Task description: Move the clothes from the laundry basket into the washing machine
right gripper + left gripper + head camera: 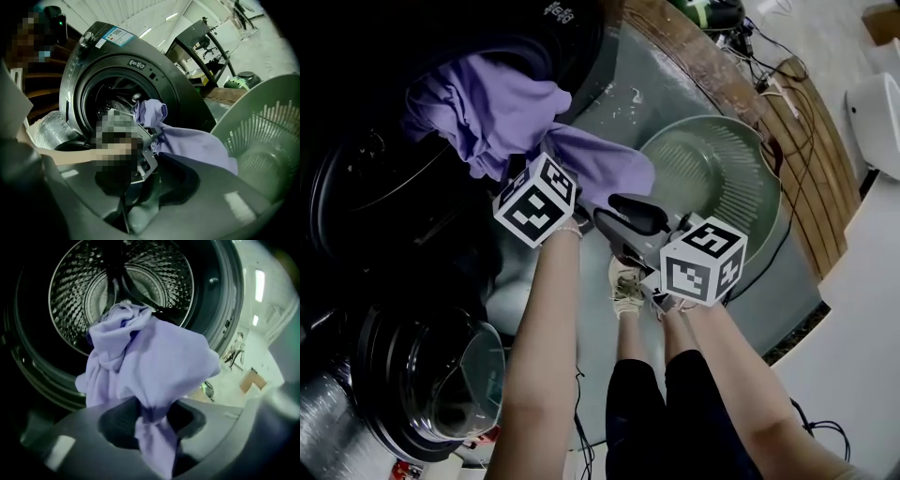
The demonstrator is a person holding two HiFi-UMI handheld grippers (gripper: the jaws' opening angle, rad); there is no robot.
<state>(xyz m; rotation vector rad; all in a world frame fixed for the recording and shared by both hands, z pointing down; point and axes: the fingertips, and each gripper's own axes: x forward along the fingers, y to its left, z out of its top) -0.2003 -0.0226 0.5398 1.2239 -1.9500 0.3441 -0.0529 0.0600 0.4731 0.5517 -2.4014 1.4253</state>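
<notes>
The lilac garment (150, 352) hangs bunched at the open mouth of the washing machine (220, 291), and my left tongs (149, 411) are pinched fast on it. My right tongs (152, 180) stand slightly apart with nothing between them, just beside the garment's trailing end and near the green laundry basket (741, 178).

The laundry basket (727, 183) stands right of the washing machine (108, 51). The garment (506, 112) hangs before the drum (122, 287); the open door (441, 375) lies near left.
</notes>
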